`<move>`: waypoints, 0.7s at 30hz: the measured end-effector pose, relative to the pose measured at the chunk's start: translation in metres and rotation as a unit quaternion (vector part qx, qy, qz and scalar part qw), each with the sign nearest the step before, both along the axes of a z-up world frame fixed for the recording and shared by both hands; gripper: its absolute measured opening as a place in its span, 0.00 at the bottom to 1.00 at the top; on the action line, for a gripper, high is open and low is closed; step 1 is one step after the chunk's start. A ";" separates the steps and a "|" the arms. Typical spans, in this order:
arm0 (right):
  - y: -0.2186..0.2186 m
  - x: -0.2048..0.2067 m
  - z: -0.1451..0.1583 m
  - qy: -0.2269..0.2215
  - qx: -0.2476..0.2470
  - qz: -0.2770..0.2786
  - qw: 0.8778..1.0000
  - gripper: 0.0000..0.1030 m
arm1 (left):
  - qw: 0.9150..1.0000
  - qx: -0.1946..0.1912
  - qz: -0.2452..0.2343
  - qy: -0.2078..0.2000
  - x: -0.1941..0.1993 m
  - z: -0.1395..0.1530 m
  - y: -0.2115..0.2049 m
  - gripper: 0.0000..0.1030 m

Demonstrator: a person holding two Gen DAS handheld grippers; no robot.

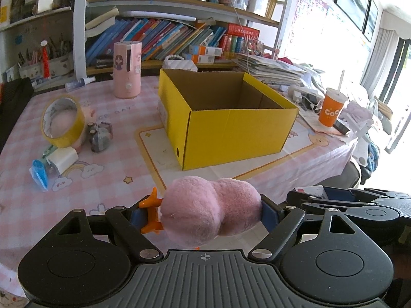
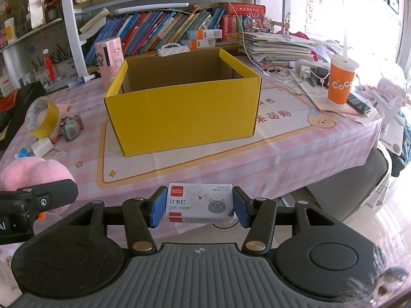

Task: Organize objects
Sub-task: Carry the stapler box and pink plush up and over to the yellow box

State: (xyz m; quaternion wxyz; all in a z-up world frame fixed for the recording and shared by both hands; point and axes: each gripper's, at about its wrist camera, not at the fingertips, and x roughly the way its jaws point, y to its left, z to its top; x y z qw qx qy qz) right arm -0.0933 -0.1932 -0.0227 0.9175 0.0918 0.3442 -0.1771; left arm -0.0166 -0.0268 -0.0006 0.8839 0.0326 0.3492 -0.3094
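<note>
My left gripper [image 1: 203, 214] is shut on a pink plush toy [image 1: 208, 210] with orange feet [image 1: 151, 205], held above the near part of the table. My right gripper [image 2: 199, 206] is shut on a small white staple box [image 2: 200, 204] with a grey cat printed on it, its blue pads [image 2: 158, 206] pressing both ends. An open yellow cardboard box [image 1: 231, 131] [image 2: 182, 113] stands on the pink checked tablecloth ahead of both grippers; what shows of its inside is bare. The plush toy [image 2: 30, 174] and the left gripper's finger show at the left edge of the right wrist view.
Left of the box lie a yellow tape roll [image 1: 63, 122], small bottles [image 1: 99, 136], a white tube [image 1: 61, 159] and a blue packet [image 1: 39, 174]. A pink cylinder [image 1: 127, 69] stands behind. An orange cup [image 2: 340, 82], phone, cables and stacked papers crowd the right. Bookshelves line the back.
</note>
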 end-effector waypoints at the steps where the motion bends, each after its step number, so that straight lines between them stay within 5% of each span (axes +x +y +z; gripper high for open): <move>1: -0.001 0.001 0.000 0.000 0.000 0.001 1.000 0.50 | 1.000 0.000 0.000 0.000 0.000 0.000 0.000 0.83; 21: -0.029 0.042 0.011 -0.011 -0.014 0.029 0.999 0.50 | 0.998 -0.012 0.000 -0.059 0.025 0.017 -0.033 0.83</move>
